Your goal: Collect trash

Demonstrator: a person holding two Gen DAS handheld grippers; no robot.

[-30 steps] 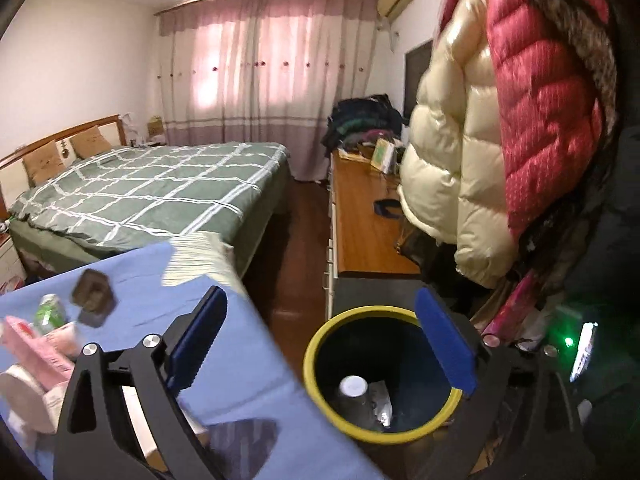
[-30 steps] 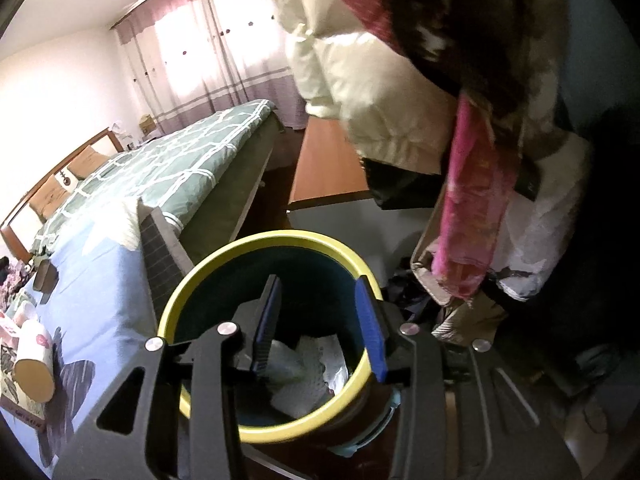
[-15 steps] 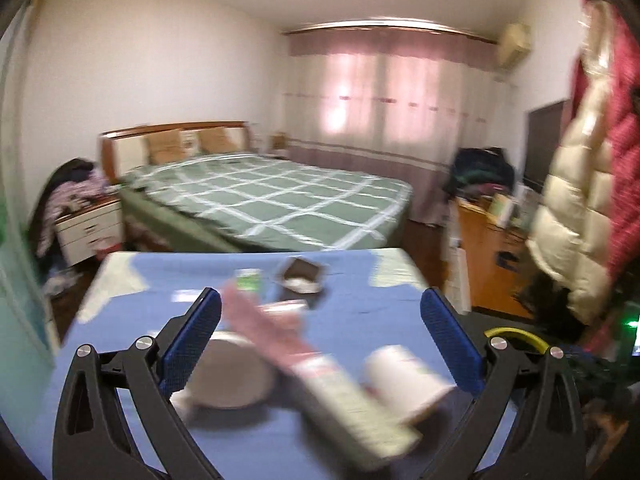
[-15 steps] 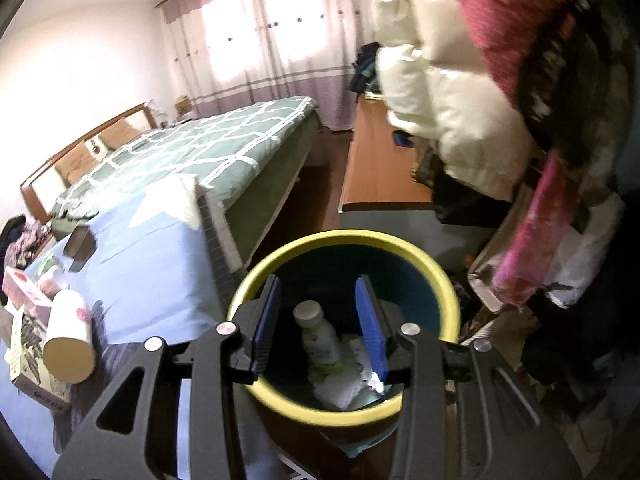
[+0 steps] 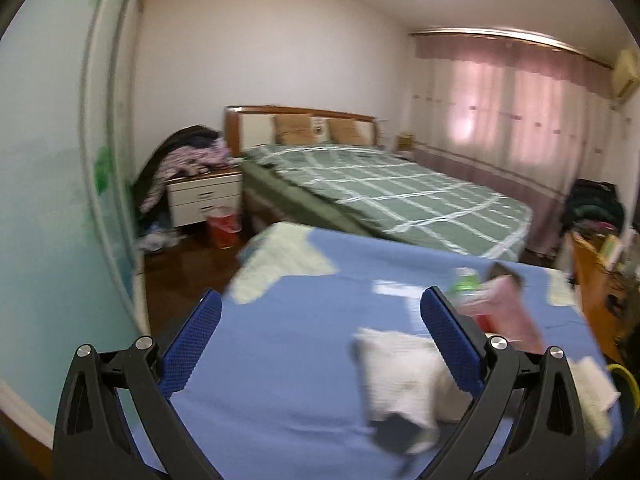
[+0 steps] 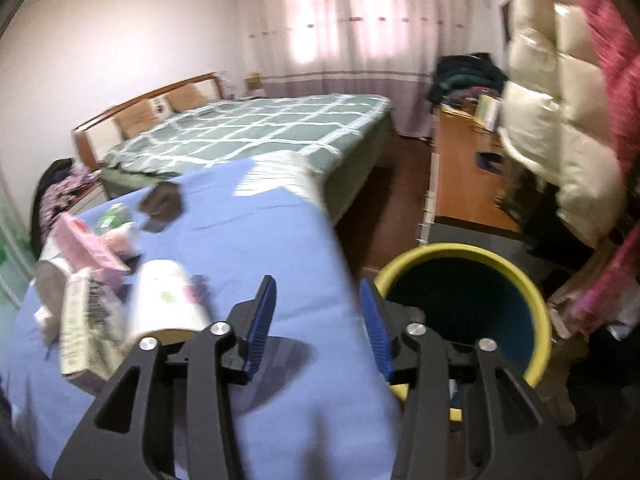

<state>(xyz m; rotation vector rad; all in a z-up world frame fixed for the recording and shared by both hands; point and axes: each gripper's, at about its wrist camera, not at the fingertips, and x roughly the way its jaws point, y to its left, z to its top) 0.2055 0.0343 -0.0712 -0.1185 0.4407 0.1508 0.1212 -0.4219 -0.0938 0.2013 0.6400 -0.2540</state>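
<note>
Moved since earlier: both views have swung off the bin toward the blue worktop (image 5: 304, 344).
Left view, claw: left claw (image 5: 320, 344) wide, nothing between its jaws.
Left view, blur: white crumpled trash (image 5: 396, 372) partly behind the right finger — smeared; pink packet (image 5: 512, 312) and green-capped bottle (image 5: 464, 284) hard to make out.
Left view, cut off: only a sliver of the bin's yellow rim (image 5: 622, 372) shows.
Right view, claw: right claw (image 6: 318, 316) opening, empty, over the worktop's edge.
Right view, trash: one paper cup (image 6: 168, 300) on its side, one printed box (image 6: 86, 324) and one pink packet at left — blurred.
Right view, bin: one yellow-rimmed bin (image 6: 520, 276) just beside the worktop.
Surroundings: one green checked bed (image 6: 256, 128) behind.
</note>
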